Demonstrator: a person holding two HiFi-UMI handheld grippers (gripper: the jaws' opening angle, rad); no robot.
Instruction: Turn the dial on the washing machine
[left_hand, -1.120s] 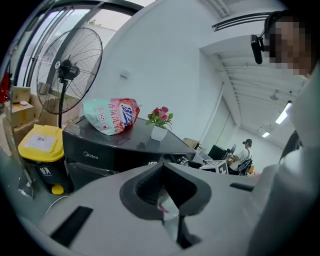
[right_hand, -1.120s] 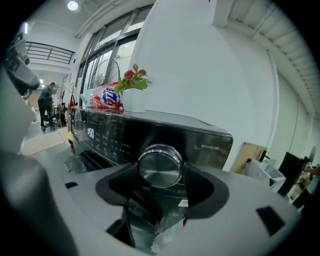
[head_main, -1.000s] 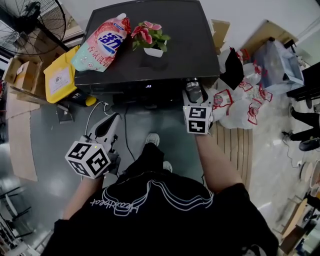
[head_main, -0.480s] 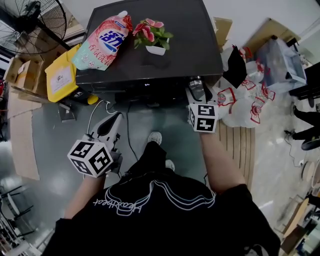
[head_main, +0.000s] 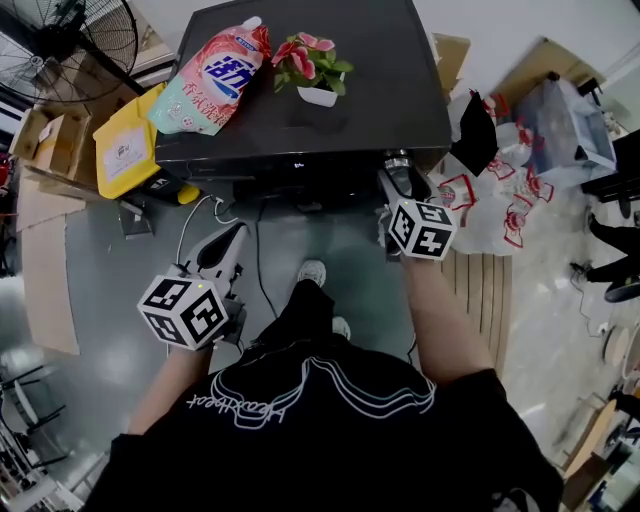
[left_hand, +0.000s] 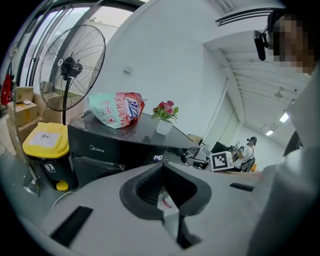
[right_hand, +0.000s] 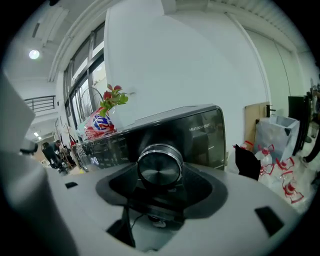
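Right gripper (head_main: 398, 178) fingers clamped the dial (right_hand: 159, 169), left gripper (left_hand: 162, 170) fingers closed and empty; best move was rolling square about the dial's axis, squeeze firm.

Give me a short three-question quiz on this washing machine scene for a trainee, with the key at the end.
1. True or false: the left gripper is touching the washing machine.
2. Multiple choice: what lies on top of the machine beside the potted flower? A) a detergent pouch B) a folded towel C) a laundry basket
3. Fill in the blank: the right gripper is closed on the machine's silver ____.

Key:
1. False. It hangs apart from the machine with its jaws together.
2. A
3. dial
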